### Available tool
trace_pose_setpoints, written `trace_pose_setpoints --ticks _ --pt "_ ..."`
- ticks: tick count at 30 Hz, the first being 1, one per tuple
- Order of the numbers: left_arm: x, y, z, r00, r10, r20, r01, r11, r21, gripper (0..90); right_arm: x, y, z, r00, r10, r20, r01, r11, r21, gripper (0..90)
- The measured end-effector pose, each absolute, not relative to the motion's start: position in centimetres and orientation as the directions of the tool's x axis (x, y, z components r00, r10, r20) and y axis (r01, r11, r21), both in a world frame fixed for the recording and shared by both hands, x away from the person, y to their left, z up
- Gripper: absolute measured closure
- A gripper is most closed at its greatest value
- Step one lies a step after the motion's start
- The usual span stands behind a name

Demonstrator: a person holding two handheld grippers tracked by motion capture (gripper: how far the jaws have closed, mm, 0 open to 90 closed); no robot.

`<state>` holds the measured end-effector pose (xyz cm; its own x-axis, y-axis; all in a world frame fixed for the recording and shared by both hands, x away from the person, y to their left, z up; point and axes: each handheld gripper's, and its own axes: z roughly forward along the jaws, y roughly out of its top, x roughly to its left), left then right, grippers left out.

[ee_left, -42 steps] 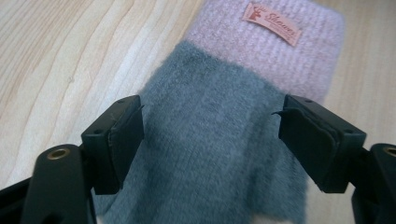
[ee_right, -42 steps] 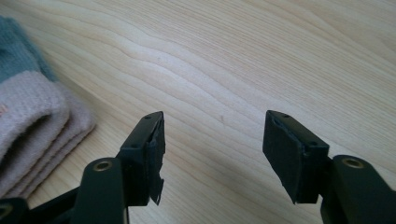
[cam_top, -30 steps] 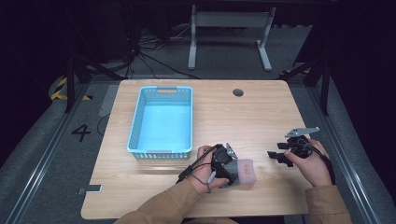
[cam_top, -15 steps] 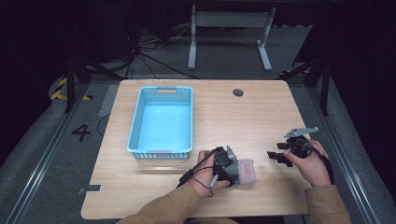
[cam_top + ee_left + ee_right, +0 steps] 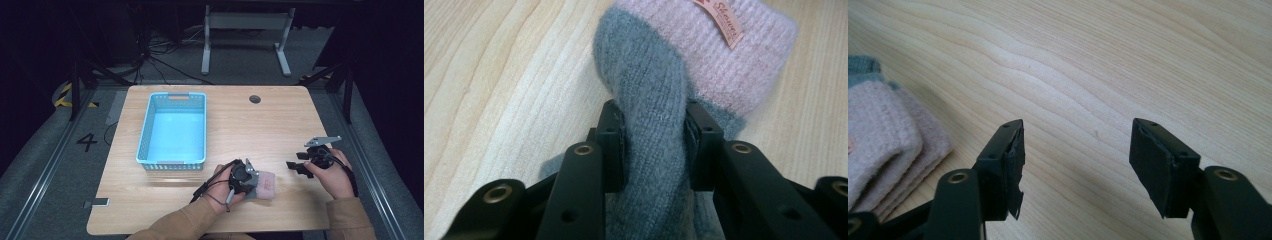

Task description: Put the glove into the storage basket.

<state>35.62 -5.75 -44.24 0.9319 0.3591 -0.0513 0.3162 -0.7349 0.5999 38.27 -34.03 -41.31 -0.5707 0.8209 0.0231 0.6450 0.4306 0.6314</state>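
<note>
Left gripper view shows the left gripper [image 5: 654, 145], jaws just closing, pinching the grey-and-pink knitted sock [image 5: 704, 60]; high view shows the right gripper [image 5: 299, 166] spread open, well apart.

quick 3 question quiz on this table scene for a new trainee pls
1. True or false: the left gripper is shut on a fold of the grey and pink sock.
2. What stands between the right gripper's jaws? A) the sock B) nothing, bare table C) the basket's rim
3. In the high view, where does the blue basket stand relative to the sock: to its left and farther from the person, or to its right and nearer?

Key:
1. True; the jaws have just been closing and the pads press the grey fold.
2. B
3. To its left and farther from the person, on the table.
</note>
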Motion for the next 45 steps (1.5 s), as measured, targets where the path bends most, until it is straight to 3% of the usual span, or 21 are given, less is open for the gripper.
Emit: trace_pose_setpoints --ticks 18,45 --pt "36.9 -2.0 -37.6 0.934 0.357 -0.013 0.278 -0.700 0.658 67.1 39.8 -33.6 -40.3 -0.590 0.807 0.030 0.619 0.428 0.658 40.1" --pt "40.5 8.1 -33.3 0.863 0.504 0.021 0.346 -0.623 0.702 66.9 40.6 -32.3 -41.1 -0.607 0.794 0.025 0.618 0.452 0.643 40.0"
